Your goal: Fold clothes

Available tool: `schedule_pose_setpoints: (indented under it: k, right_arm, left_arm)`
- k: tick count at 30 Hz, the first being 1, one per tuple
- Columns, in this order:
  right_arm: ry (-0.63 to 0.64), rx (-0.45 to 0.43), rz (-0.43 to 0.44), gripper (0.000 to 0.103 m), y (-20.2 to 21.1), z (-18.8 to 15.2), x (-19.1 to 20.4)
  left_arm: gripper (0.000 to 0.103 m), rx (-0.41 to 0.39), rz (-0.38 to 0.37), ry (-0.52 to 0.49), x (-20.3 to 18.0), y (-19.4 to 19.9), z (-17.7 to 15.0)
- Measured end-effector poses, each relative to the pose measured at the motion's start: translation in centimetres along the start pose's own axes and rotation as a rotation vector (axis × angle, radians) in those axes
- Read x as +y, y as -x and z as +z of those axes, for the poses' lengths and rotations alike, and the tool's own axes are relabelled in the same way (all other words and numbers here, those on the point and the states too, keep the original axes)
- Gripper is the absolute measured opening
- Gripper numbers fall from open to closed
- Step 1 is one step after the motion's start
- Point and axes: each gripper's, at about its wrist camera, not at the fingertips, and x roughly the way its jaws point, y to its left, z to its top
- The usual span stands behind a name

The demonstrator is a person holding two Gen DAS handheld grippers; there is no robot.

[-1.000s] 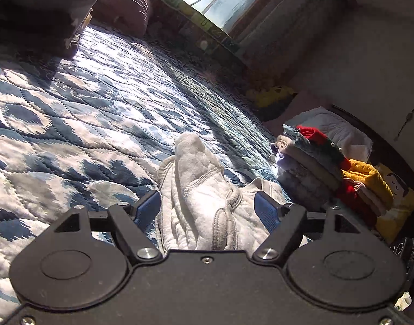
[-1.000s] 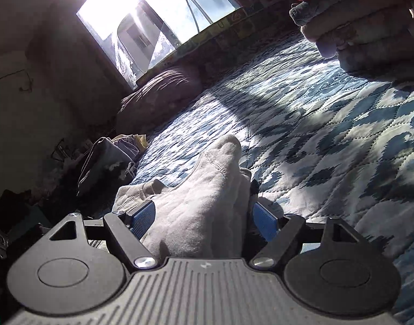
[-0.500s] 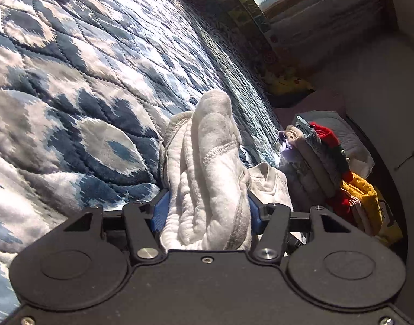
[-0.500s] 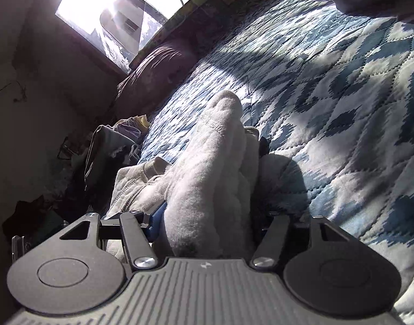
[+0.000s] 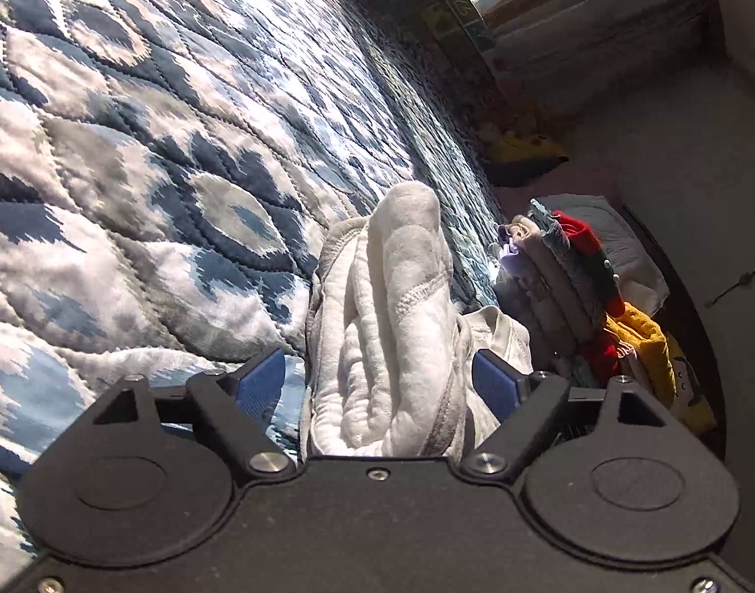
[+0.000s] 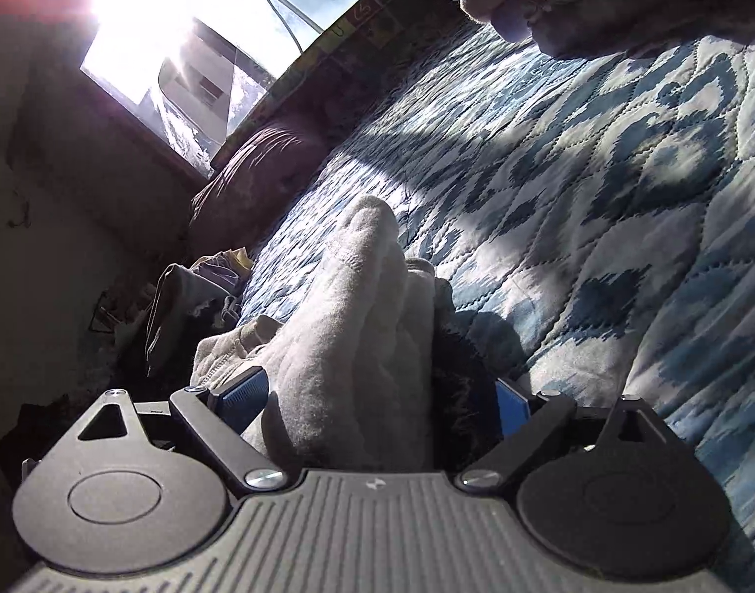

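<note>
Left tongs (image 5: 379, 385) released, blue pads clear of the bunched white garment (image 5: 392, 326) lying between them on the bed (image 5: 130, 158), likely just set down. Folded stack (image 5: 565, 276) sits right of it. Right tongs (image 6: 382, 395) also spread around the garment's other end. Quilted blue bedspread, sunlit window (image 6: 204, 49).

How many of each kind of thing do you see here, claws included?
Claws: 2, left claw and right claw
Grey garment: 1
Stack of folded clothes: 1
Quilt: 1
Total: 5
</note>
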Motion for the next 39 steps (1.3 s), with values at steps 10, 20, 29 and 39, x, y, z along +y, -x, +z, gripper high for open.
schedule_pose_setpoints:
  k: [10,20,29,39]
  right_arm:
    - [-0.045,-0.034,0.167,0.045,-1.4,3.4,0.3]
    - [-0.044,-0.189,0.207,0.045,-9.3,20.2,-2.1]
    - [-0.143,-0.229,0.068,0.049,-19.4,28.4,-11.4]
    - [-0.135,-0.247,-0.174,0.068,-20.5,26.9,-12.1]
  left_arm:
    - [0.048,-0.043,-0.165,0.008,-1.2,-1.4,0.7]
    - [0.048,-0.060,-0.324,0.022,-7.7,-16.7,12.9]
    - [0.051,-0.026,-0.329,-0.060,-8.3,-33.9,20.1]
    - [0.080,-0.011,-0.107,-0.158,-8.2,-35.0,18.2]
